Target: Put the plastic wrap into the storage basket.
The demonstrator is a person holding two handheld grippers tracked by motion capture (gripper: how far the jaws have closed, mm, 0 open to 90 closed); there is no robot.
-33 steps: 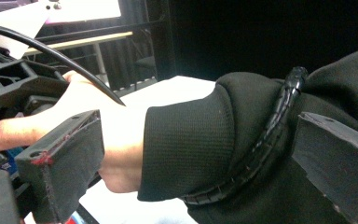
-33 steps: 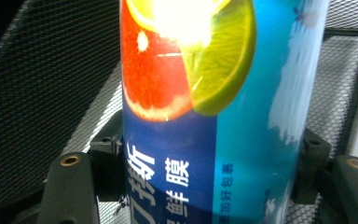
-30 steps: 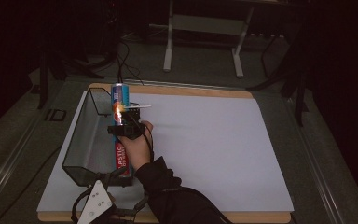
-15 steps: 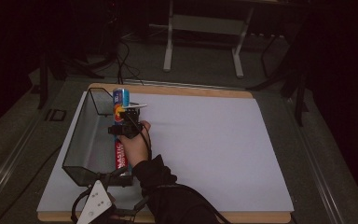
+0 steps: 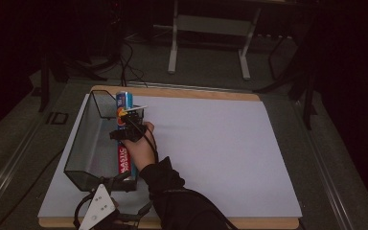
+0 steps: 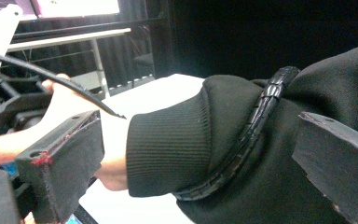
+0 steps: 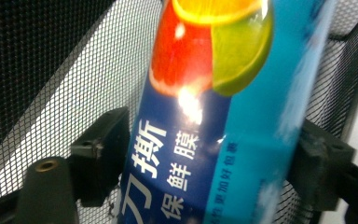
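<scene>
Right gripper (image 5: 124,115) pinches a blue box (image 7: 205,140) with fruit picture and Chinese text between both jaws, holding it inside the far end of the black mesh basket (image 5: 84,139) at the white table's (image 5: 211,153) left side. Right hand (image 5: 139,146) grips the tool over the basket rim. Left gripper (image 5: 98,211) sits at the table's near edge, jaws spread apart, sleeve (image 6: 177,154) between them.

The blue box (image 7: 205,121) is cut off at the top and bottom edges of the right gripper view. A sleeve (image 6: 242,154) hides the tabletop (image 6: 163,93) beyond.
</scene>
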